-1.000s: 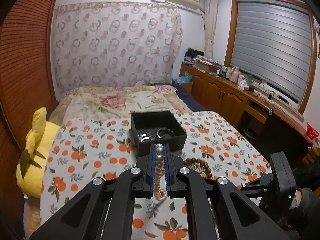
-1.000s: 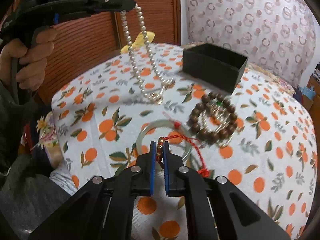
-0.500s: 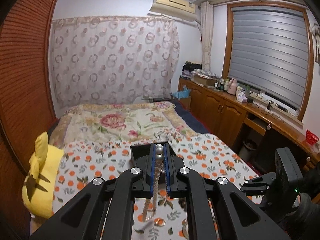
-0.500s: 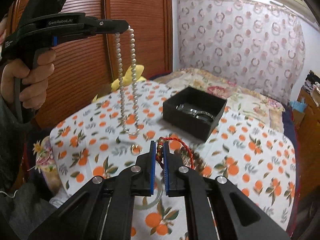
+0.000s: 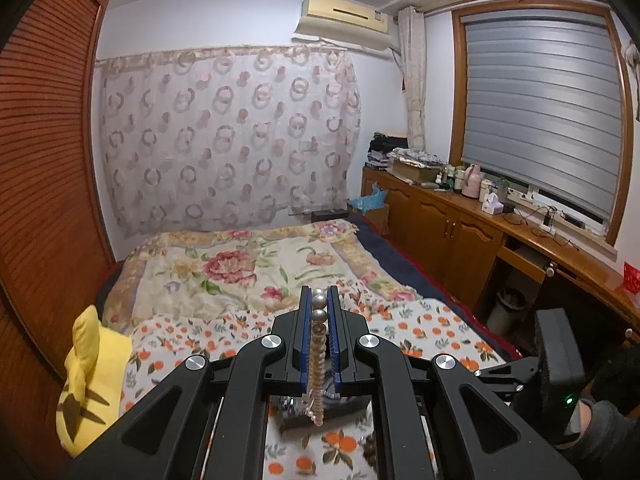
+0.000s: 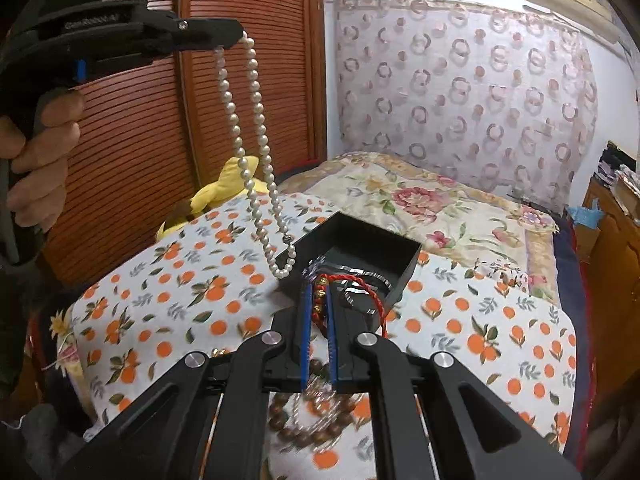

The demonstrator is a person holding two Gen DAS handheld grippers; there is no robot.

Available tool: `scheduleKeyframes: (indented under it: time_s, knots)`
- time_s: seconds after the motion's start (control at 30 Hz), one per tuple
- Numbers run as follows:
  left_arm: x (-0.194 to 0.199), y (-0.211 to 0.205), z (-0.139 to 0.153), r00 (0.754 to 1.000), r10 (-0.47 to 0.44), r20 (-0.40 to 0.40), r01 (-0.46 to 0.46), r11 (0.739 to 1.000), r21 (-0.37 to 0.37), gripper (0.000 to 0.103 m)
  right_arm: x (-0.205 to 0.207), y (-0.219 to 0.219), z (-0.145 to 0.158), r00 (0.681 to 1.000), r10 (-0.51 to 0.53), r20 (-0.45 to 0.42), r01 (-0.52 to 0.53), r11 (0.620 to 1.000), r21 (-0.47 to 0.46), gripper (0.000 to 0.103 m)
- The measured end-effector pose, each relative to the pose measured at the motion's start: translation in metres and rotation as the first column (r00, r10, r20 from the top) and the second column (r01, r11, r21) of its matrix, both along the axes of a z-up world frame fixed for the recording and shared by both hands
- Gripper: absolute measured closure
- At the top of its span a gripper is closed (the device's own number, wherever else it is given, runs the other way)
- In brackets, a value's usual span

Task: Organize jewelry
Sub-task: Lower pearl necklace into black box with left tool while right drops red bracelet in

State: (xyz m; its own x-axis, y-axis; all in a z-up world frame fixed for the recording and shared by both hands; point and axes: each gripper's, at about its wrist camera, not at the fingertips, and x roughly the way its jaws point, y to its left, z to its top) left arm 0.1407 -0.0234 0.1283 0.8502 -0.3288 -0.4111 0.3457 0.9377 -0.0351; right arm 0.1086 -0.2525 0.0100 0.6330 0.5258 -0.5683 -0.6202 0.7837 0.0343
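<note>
My left gripper (image 5: 319, 300) is shut on a white pearl necklace (image 5: 318, 360), which hangs straight down between its blue pads. In the right wrist view that left gripper (image 6: 236, 38) is held high at the upper left, and the pearl necklace (image 6: 256, 152) dangles with its lower loop just left of the open black jewelry box (image 6: 400, 264). My right gripper (image 6: 319, 290) is shut on a red cord bracelet with gold beads (image 6: 320, 292), lifted near the box's front edge. Silver bangles (image 6: 356, 276) lie inside the box. A brown bead bracelet (image 6: 312, 428) lies on the cloth under the right gripper.
An orange-print cloth (image 6: 168, 300) covers the near end of the bed; a floral blanket (image 5: 224, 268) covers the far end. A yellow plush toy (image 5: 92, 376) sits by the wooden sliding doors (image 6: 132, 140). A wooden counter (image 5: 480, 224) with clutter runs under the window.
Both grippers have risen from the cloth. The pearl necklace now hangs free in the air beside the box, and the red cord bracelet has been lifted off the cloth toward the box.
</note>
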Motion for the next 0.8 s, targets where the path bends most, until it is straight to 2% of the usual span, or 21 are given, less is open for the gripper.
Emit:
scheduleKeyframes:
  time_s: [0.17,0.27,0.43,0.63,0.8]
  knots:
    - [0.025,-0.016,0.007,1.0,0.0,-0.007,0.0,1.0,0.008,0.096,0.028,-0.004,0.004,1.0,-0.014,-0.016,0.015,0.999,0.04,0.095]
    - [0.037,-0.022,0.0,1.0,0.001,-0.031,-0.001,1.0,0.013,0.096,0.039,-0.003,0.007,1.0,-0.016,-0.018,0.017,0.999,0.05,0.095]
    - [0.063,-0.021,-0.033,0.994,0.015,-0.104,-0.014,1.0,0.01,0.096,0.055,0.006,0.01,1.0,0.003,-0.014,-0.003,0.999,0.049,0.095]
    - [0.092,-0.013,-0.085,0.977,0.027,-0.212,-0.028,1.0,-0.004,0.096,0.073,0.017,-0.001,1.0,0.009,-0.027,-0.009,0.999,0.031,0.095]
    - [0.098,-0.002,-0.117,0.963,0.044,-0.265,-0.049,0.999,-0.011,0.096,0.09,0.031,-0.013,0.999,0.009,-0.044,-0.008,1.0,0.018,0.095]
